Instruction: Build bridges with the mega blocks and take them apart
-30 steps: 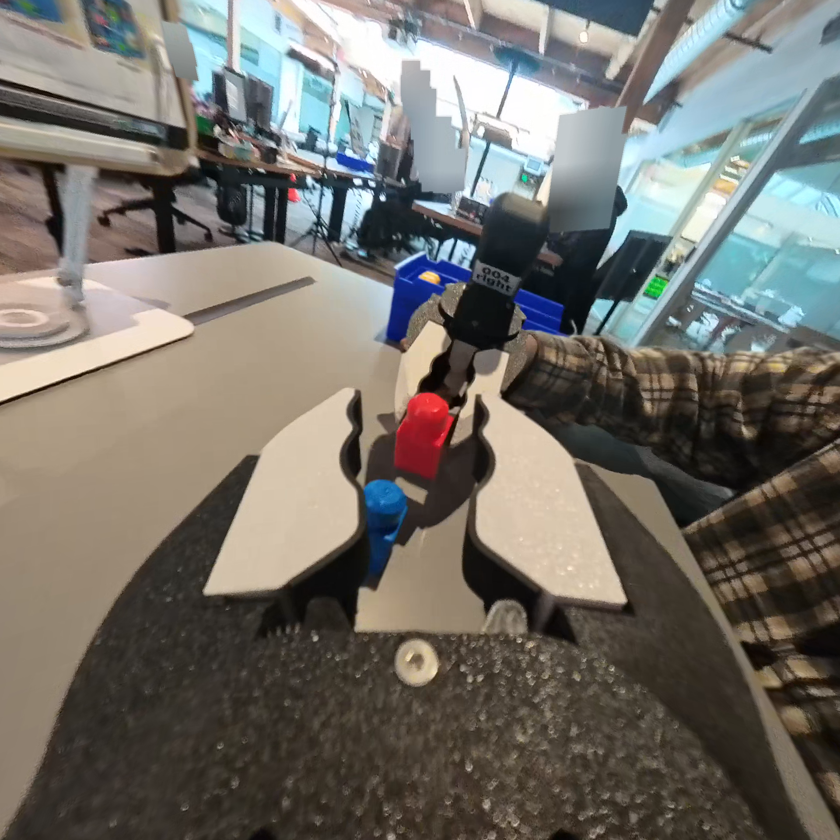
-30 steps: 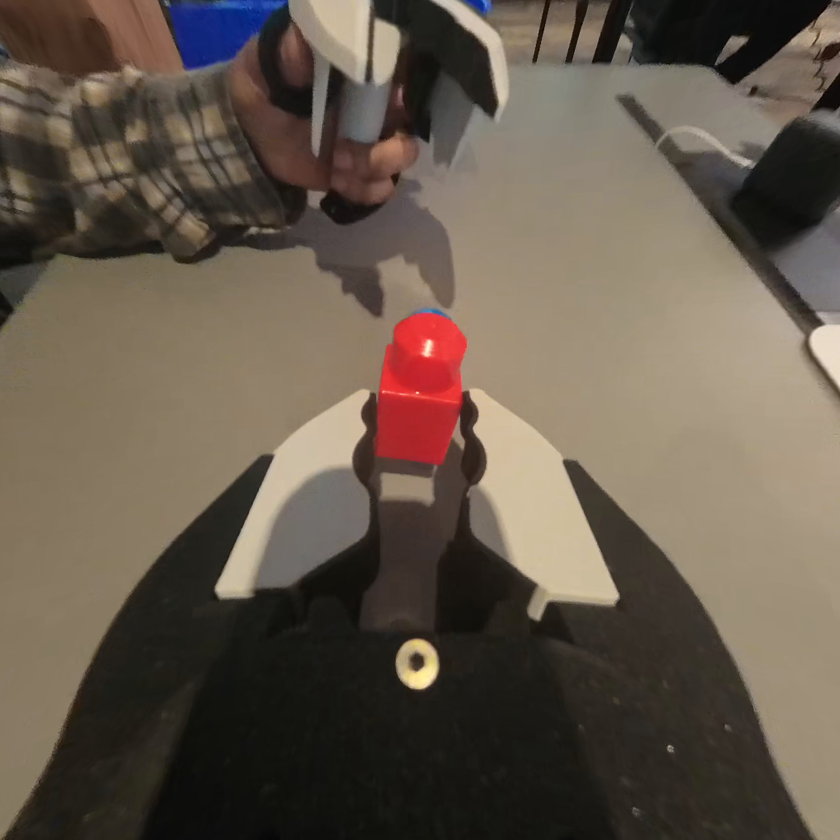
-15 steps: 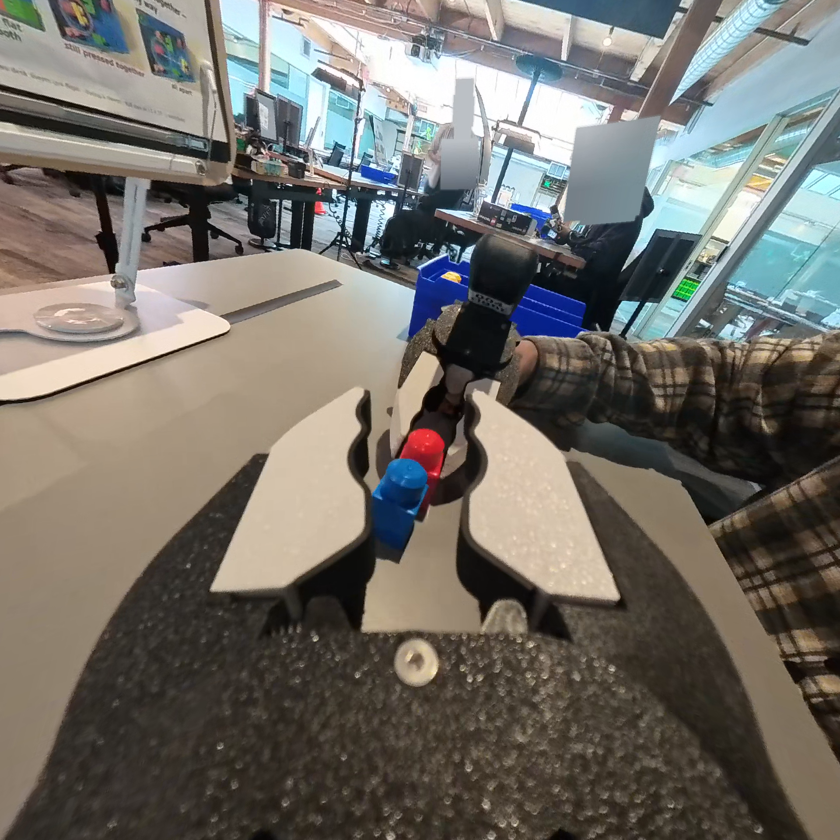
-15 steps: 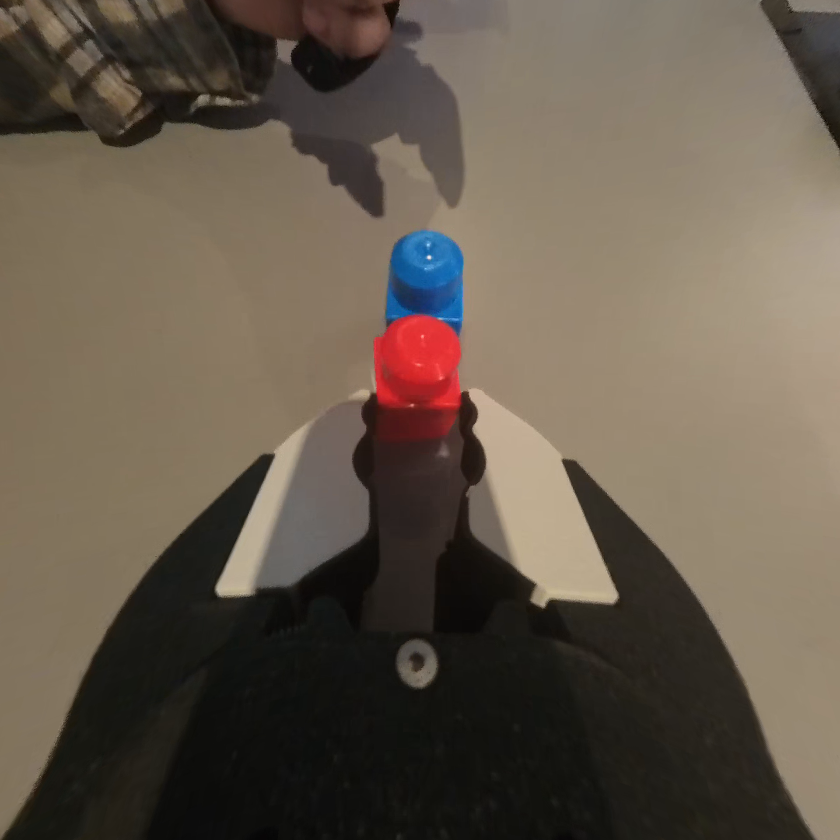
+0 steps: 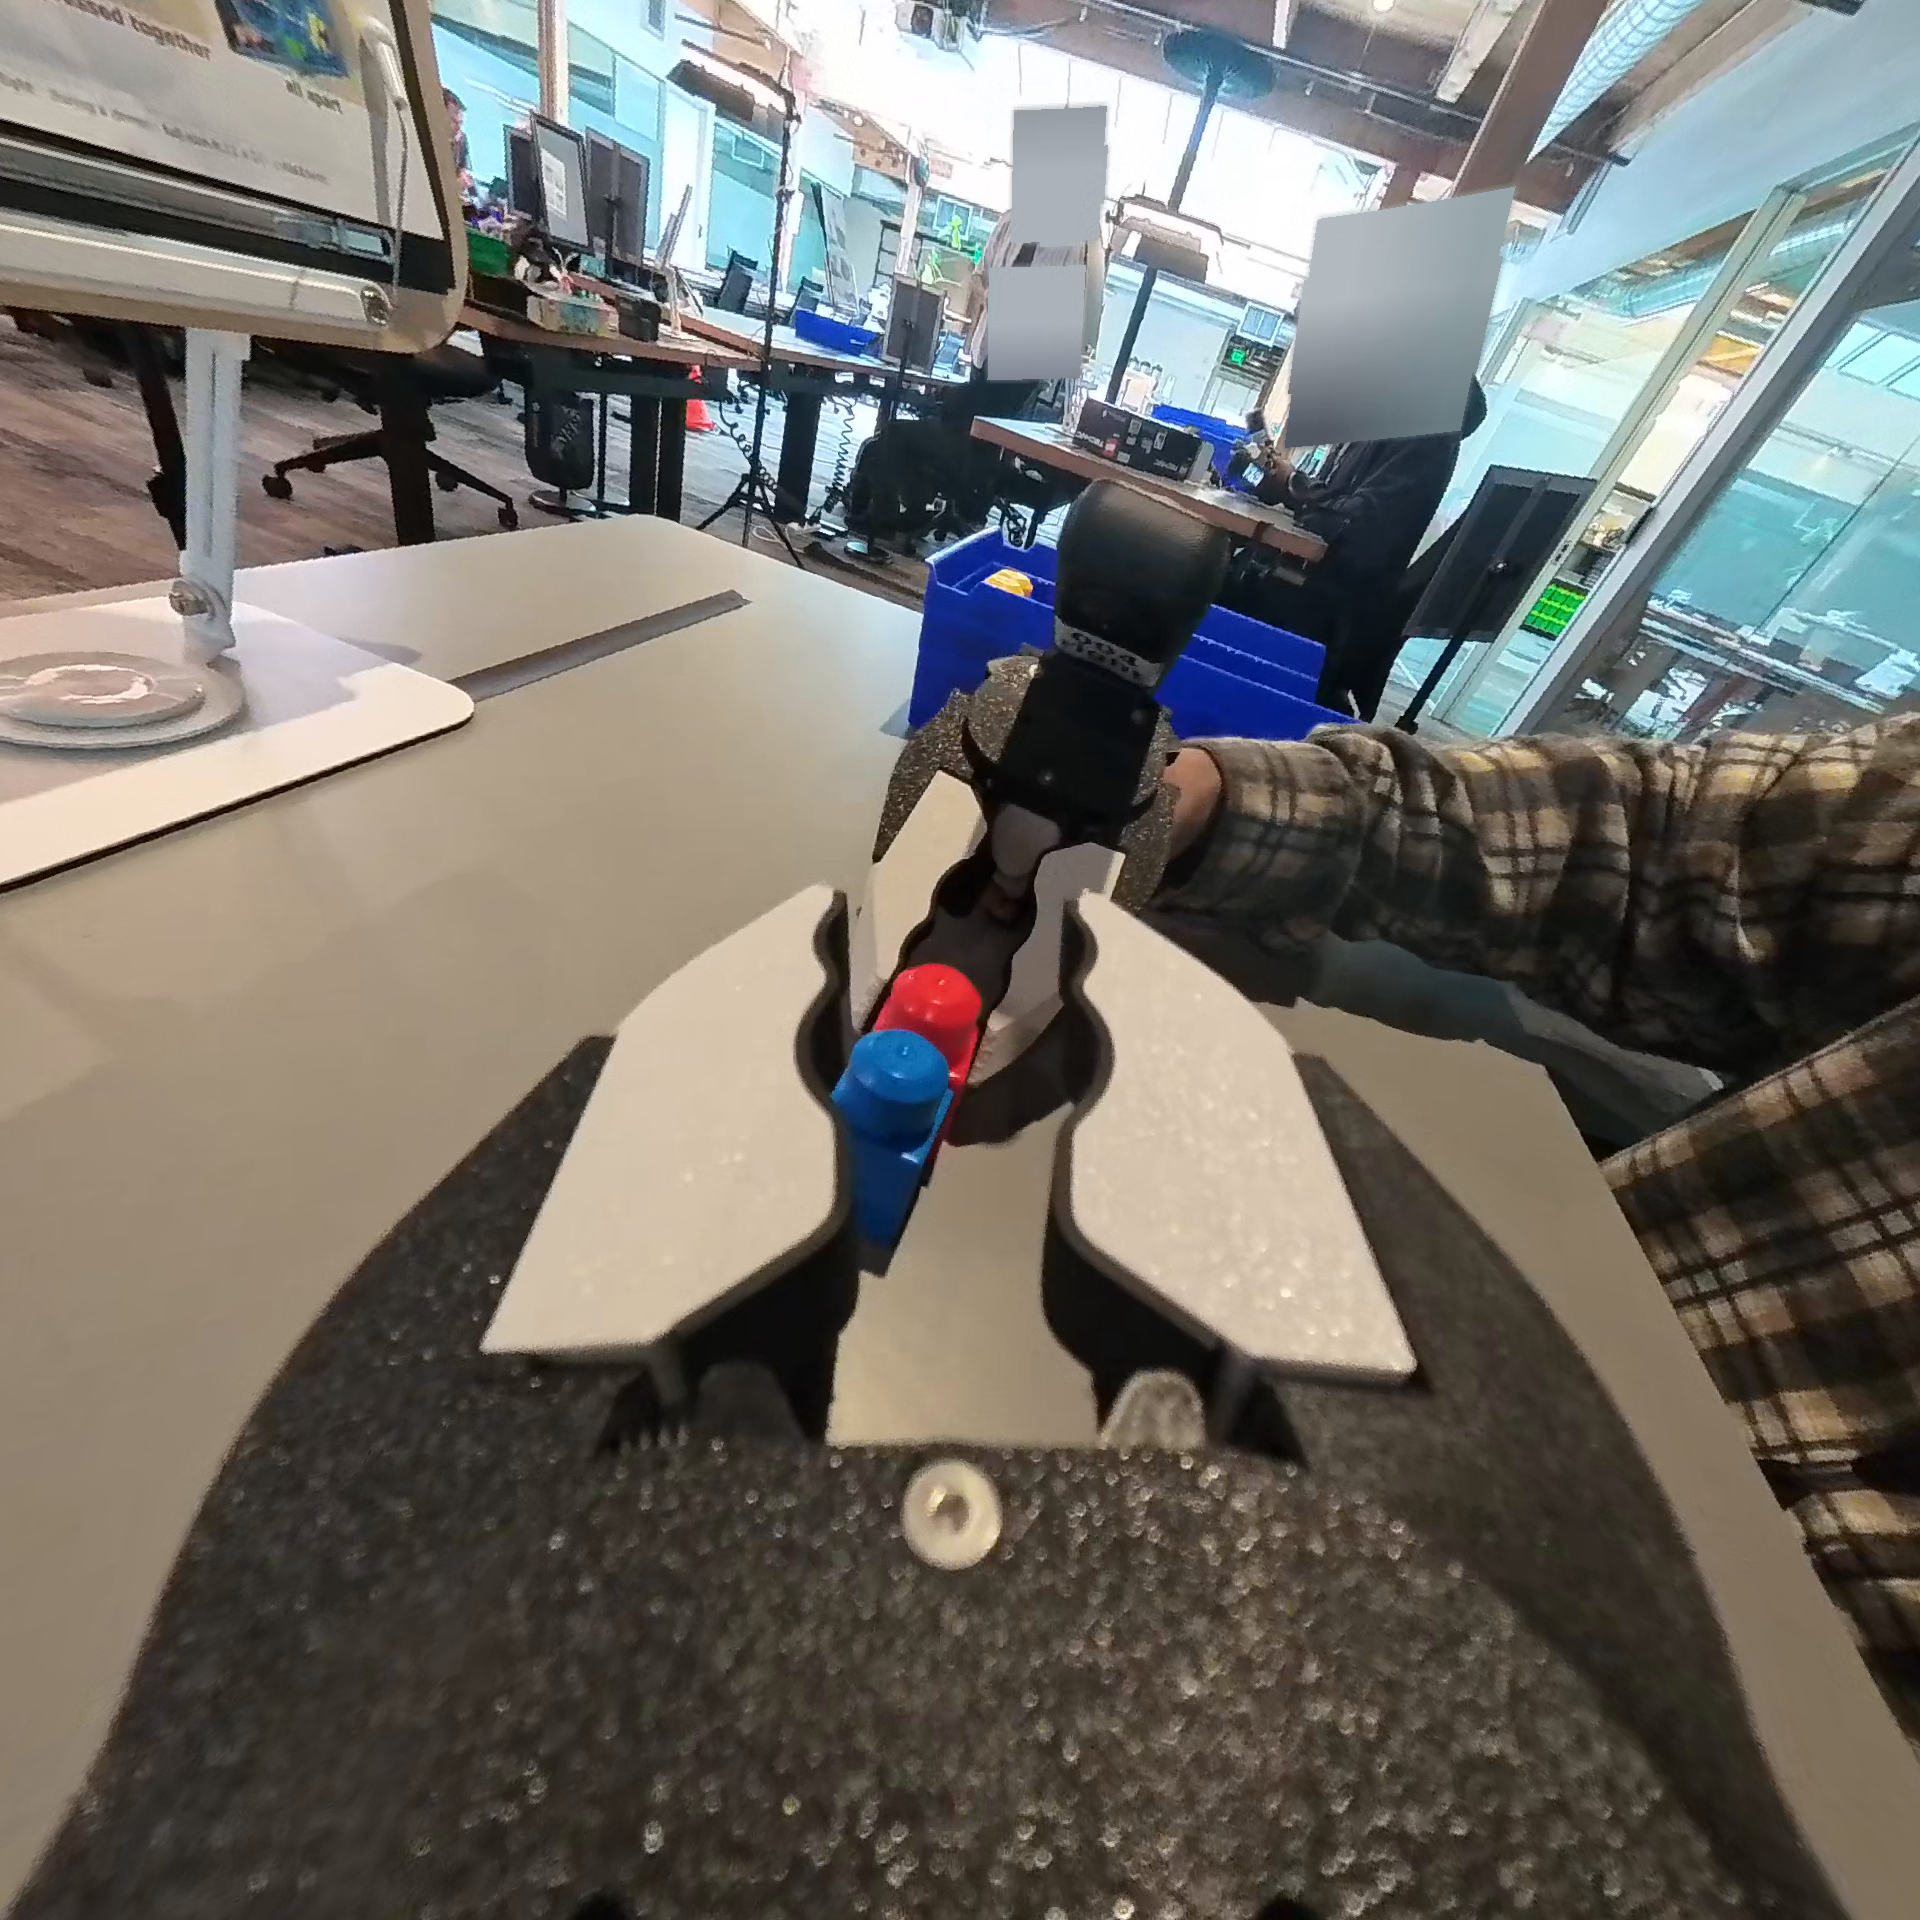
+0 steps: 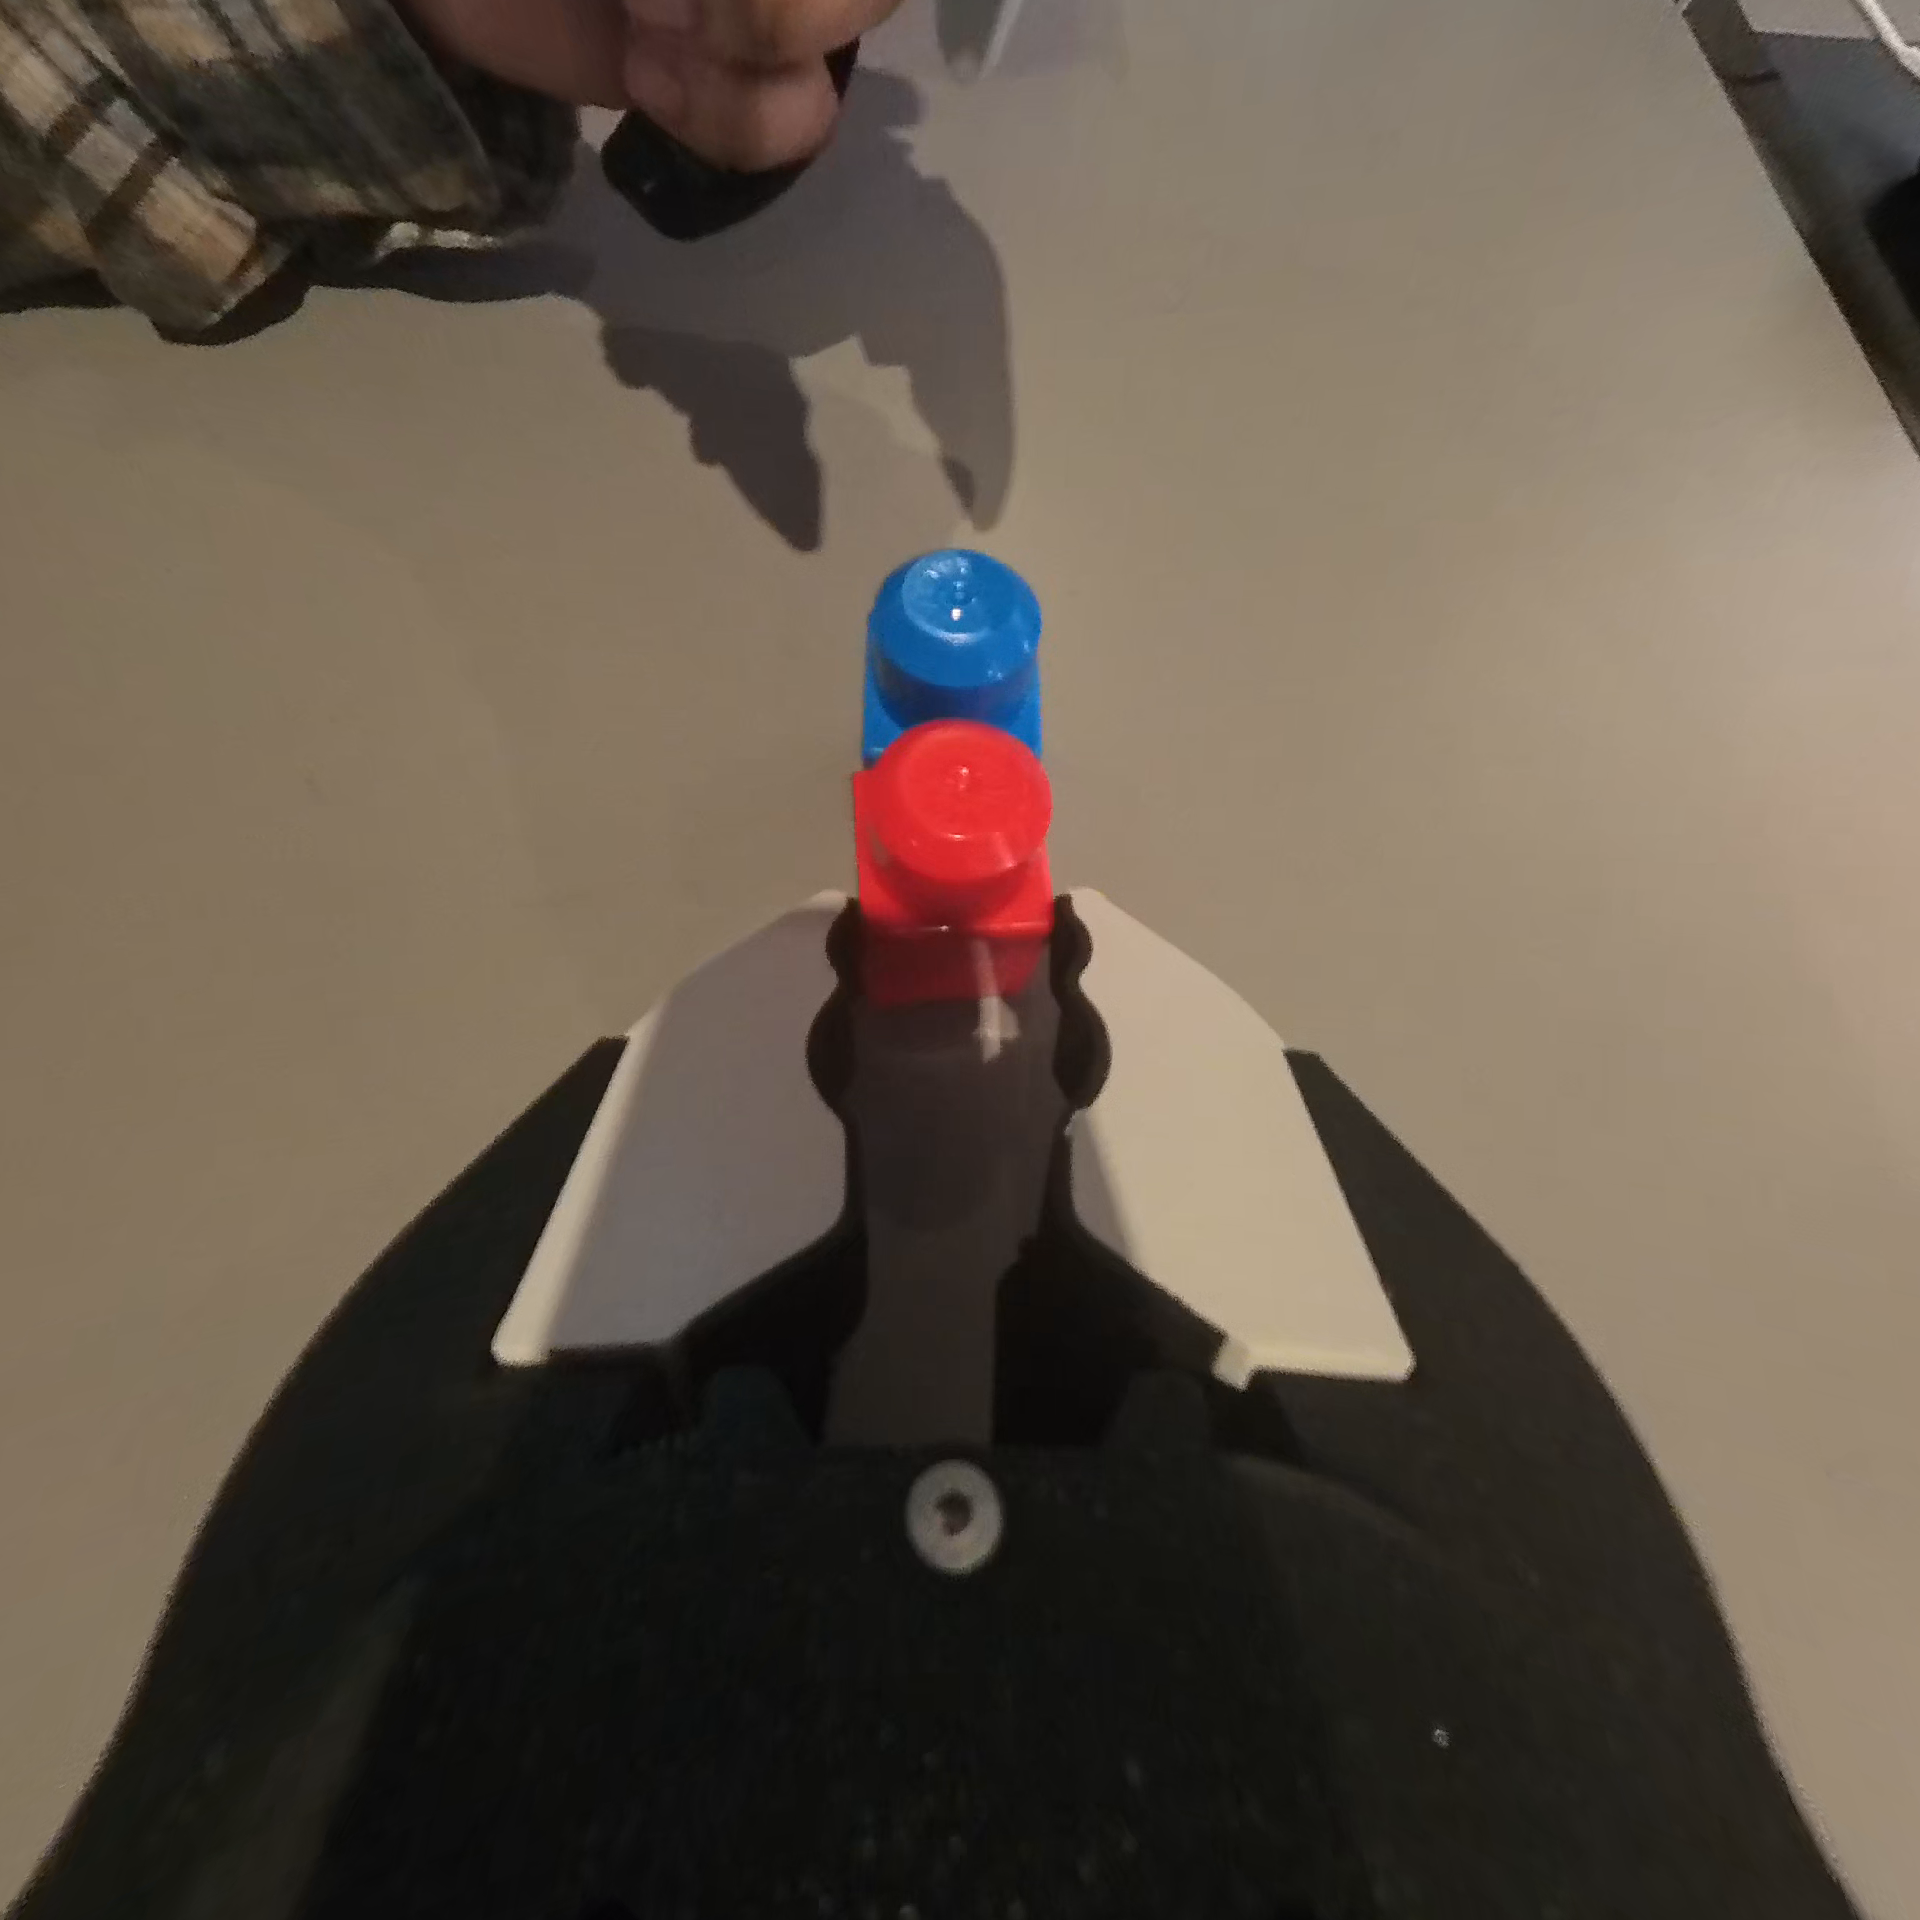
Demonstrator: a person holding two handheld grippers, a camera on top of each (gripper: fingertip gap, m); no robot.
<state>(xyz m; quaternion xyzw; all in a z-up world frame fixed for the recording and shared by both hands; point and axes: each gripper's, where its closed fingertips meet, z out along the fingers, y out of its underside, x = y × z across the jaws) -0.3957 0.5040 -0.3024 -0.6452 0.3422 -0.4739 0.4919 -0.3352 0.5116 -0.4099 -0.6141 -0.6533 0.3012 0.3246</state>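
A blue block [image 5: 891,1132] stands on the grey table [image 5: 416,987] between the wide-apart jaws of my left gripper [image 5: 951,935], close to its left finger; the jaws do not clamp it. My right gripper [image 6: 956,925] is shut on a red block [image 6: 951,862], which it holds upright directly against the blue block [image 6: 951,655]. In the left wrist view the red block [image 5: 930,1013] shows just behind the blue one, between the right gripper's white fingers [image 5: 909,873].
A blue bin [image 5: 1247,665] stands beyond the table's far edge. A white stand base [image 5: 208,717] with a board sits at far left, beside a dark slot [image 5: 603,649]. A plaid sleeve [image 5: 1507,862] crosses the right. The hand [image 6: 727,83] on the left gripper is near.
My right gripper has brought the red block down and forward until it stands against the blue block. My left gripper has shifted so that the blue block sits further between its open jaws.
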